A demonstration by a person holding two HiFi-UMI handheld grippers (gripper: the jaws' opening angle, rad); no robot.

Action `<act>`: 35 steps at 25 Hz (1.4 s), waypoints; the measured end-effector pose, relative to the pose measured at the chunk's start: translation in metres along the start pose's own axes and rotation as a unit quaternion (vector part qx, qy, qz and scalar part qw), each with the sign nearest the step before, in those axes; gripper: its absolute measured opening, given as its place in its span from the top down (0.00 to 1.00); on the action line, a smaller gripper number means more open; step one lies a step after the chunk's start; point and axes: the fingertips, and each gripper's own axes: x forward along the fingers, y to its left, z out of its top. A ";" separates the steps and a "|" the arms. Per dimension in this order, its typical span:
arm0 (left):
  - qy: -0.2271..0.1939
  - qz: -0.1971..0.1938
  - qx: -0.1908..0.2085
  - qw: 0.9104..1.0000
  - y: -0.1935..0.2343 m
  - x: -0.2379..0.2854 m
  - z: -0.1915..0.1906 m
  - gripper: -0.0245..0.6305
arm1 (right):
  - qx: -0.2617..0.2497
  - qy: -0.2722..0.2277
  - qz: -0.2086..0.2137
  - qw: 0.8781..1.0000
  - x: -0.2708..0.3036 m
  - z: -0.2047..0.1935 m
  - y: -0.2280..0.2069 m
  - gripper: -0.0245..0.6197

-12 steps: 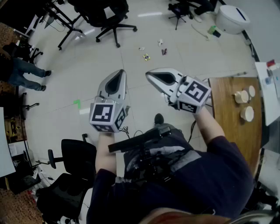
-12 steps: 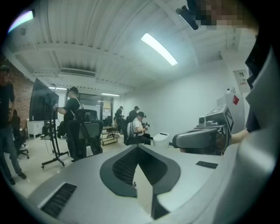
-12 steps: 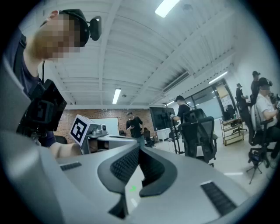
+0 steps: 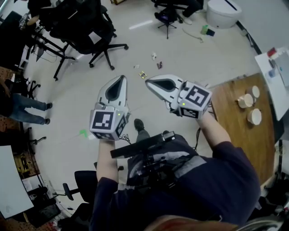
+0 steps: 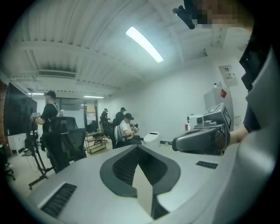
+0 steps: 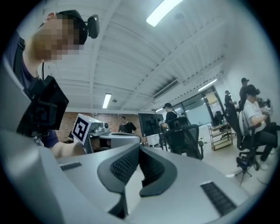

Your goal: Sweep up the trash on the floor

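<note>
Several small scraps of trash (image 4: 142, 74) lie scattered on the pale floor just beyond the gripper tips in the head view, and more bits (image 4: 156, 61) lie a little farther off. My left gripper (image 4: 121, 78) is held level above the floor, shut and empty. Beside it, my right gripper (image 4: 148, 81) is also shut with nothing in it, its tip angled toward the left one. In the left gripper view the closed jaws (image 5: 138, 147) point across the room, and the right gripper (image 5: 201, 140) shows at the right. The right gripper view shows closed jaws (image 6: 139, 148) too.
Black office chairs (image 4: 92, 36) stand at the far left, with another chair base (image 4: 168, 18) at the top. A wooden table (image 4: 232, 126) with paper cups (image 4: 247, 100) is at the right. A white bin (image 4: 222, 11) sits top right. A person's legs (image 4: 25, 108) are at the left.
The floor has slid down and left in the head view, so the trash scraps now lie closer to the gripper tips. Both grippers stay shut, side by side.
</note>
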 end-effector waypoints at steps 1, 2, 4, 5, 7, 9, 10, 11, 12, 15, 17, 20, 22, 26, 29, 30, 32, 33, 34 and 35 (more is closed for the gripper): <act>-0.001 -0.009 0.003 1.000 0.000 0.009 0.002 0.96 | -0.003 -0.004 -0.014 1.000 -0.001 0.002 -0.010 0.94; -0.002 -0.019 0.005 1.000 0.001 0.018 0.004 0.96 | -0.004 -0.006 -0.029 1.000 -0.001 0.004 -0.020 0.94; -0.003 -0.045 0.011 0.999 0.009 0.035 0.002 0.96 | -0.006 -0.006 -0.055 0.998 0.004 0.008 -0.038 0.94; -0.007 -0.059 0.013 0.998 0.017 0.044 0.001 0.96 | -0.007 -0.007 -0.067 0.998 0.009 0.010 -0.046 0.94; -0.012 -0.080 0.009 0.997 0.035 0.065 0.004 0.96 | -0.006 -0.007 -0.086 0.996 0.021 0.016 -0.063 0.94; -0.012 -0.103 0.002 0.995 0.048 0.091 0.006 0.96 | 0.000 -0.007 -0.106 0.994 0.033 0.019 -0.084 0.94; -0.013 -0.119 0.003 0.993 0.053 0.104 0.005 0.96 | 0.005 -0.007 -0.116 0.993 0.039 0.021 -0.096 0.94; -0.016 -0.135 0.007 0.991 0.059 0.118 0.004 0.96 | 0.009 -0.007 -0.127 0.992 0.044 0.022 -0.109 0.94; -0.019 -0.150 0.011 0.988 0.065 0.131 0.003 0.96 | 0.012 -0.006 -0.139 0.990 0.050 0.023 -0.121 0.94; -0.025 -0.190 0.011 0.981 0.086 0.169 0.005 0.96 | 0.012 0.002 -0.178 0.984 0.064 0.024 -0.154 0.94; -0.025 -0.219 0.000 0.975 0.094 0.193 0.009 0.96 | 0.009 0.007 -0.211 0.977 0.067 0.024 -0.174 0.94; -0.022 -0.268 0.003 0.963 0.092 0.232 0.013 0.96 | 0.006 0.013 -0.273 0.962 0.056 0.028 -0.203 0.94; -0.017 -0.304 0.004 0.953 0.081 0.257 0.016 0.96 | 0.010 0.014 -0.309 0.951 0.043 0.031 -0.220 0.94; -0.017 -0.359 0.015 0.933 0.034 0.299 0.027 0.96 | 0.011 0.011 -0.370 0.929 -0.007 0.035 -0.249 0.94; -0.016 -0.408 0.052 0.912 -0.010 0.318 0.037 0.96 | 0.018 0.001 -0.429 0.903 -0.057 0.036 -0.266 0.94; -0.015 -0.420 0.066 0.905 -0.023 0.325 0.041 0.96 | 0.017 -0.007 -0.448 0.894 -0.073 0.036 -0.272 0.94; -0.011 -0.442 0.086 0.893 -0.046 0.342 0.048 0.96 | 0.017 -0.031 -0.479 0.877 -0.104 0.036 -0.286 0.94; -0.009 -0.452 0.091 0.887 -0.058 0.351 0.051 0.96 | 0.022 -0.040 -0.493 0.869 -0.121 0.035 -0.294 0.94; -0.005 -0.462 0.095 0.882 -0.071 0.360 0.052 0.96 | 0.027 -0.046 -0.506 0.861 -0.138 0.033 -0.302 0.94; -0.002 -0.471 0.099 0.877 -0.084 0.369 0.053 0.96 | 0.031 -0.049 -0.519 0.853 -0.155 0.030 -0.310 0.94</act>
